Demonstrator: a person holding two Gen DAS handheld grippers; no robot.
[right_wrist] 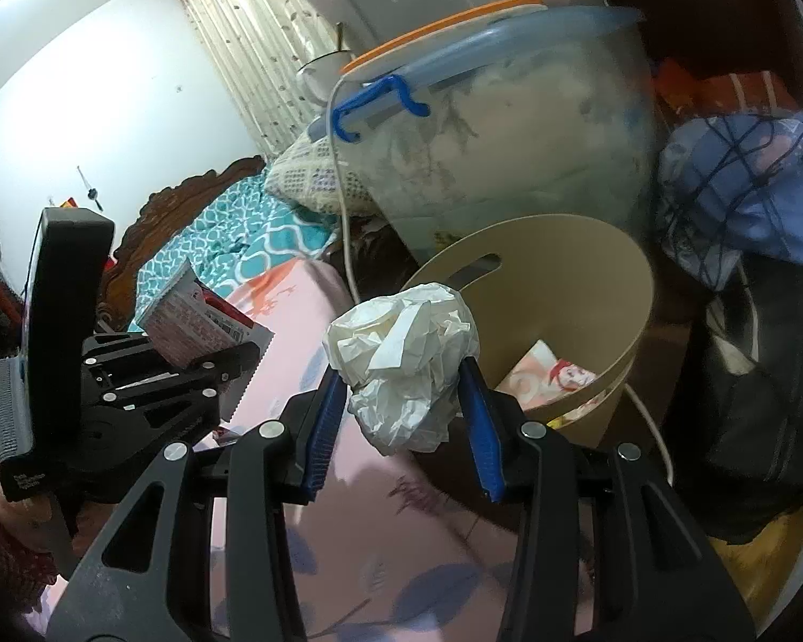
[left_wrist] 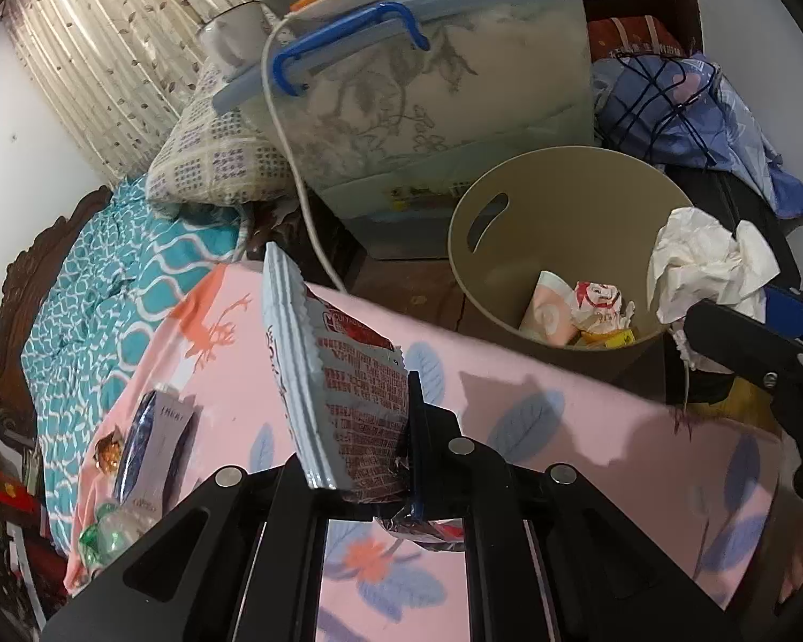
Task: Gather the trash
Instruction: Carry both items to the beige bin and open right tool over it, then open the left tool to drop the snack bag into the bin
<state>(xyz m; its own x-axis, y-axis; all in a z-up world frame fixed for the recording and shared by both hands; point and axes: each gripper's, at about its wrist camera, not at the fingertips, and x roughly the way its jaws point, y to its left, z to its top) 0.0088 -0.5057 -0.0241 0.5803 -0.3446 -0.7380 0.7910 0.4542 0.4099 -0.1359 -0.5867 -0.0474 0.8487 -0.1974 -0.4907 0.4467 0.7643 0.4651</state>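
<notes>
Beige bin (left_wrist: 487, 224) holds a paper cup (left_wrist: 546, 310) and wrappers (left_wrist: 599, 305).

Both wrist views close, angled down over bed edge; share bin (left_wrist: 557, 246) (right_wrist: 557, 321).

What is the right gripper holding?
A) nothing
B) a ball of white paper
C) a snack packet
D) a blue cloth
B: the right gripper has its blue pads pressed on both sides of the crumpled white paper, close to the bin; the snack packet is in the left gripper.
</notes>
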